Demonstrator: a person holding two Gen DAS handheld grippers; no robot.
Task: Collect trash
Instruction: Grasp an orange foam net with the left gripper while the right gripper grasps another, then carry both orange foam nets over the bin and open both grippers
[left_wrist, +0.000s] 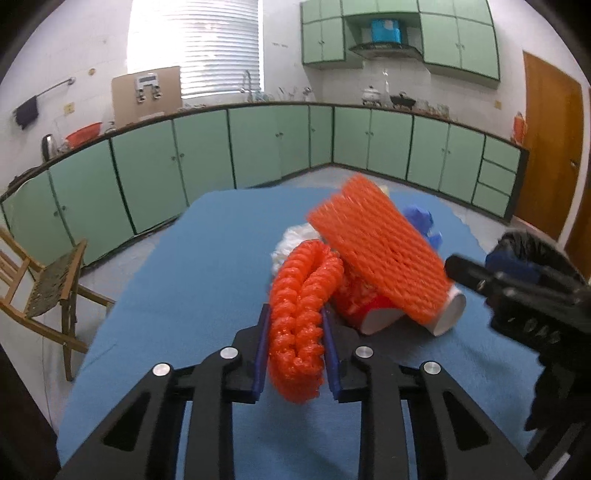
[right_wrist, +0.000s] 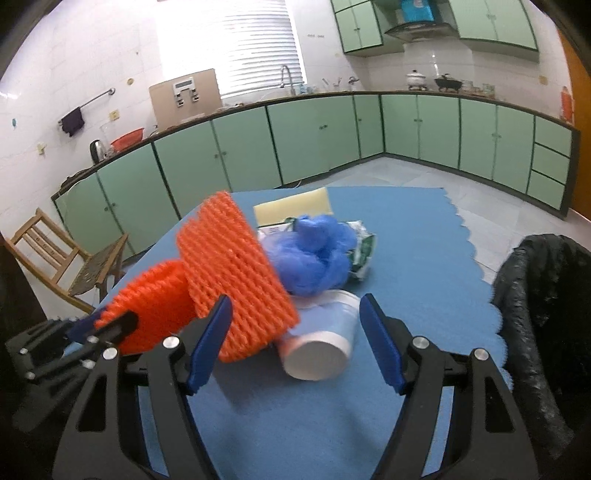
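We are squeezing the orange foam net (left_wrist: 297, 332) in our left gripper (left_wrist: 293, 314); our right gripper (right_wrist: 295, 314) is gaping empty, risking knocking the cup (right_wrist: 319, 345) rolling.

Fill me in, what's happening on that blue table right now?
A person is clearing trash with a pair of tongs in each hand. The left tongs are shut on a squashed orange foam net. The right tongs are open, with a tipped white cup lying between them, not yet gripped. A second orange net sleeve leans over the cup. A blue mesh wad and other scraps lie behind on the blue mat. A black-lined bin waits at the right.
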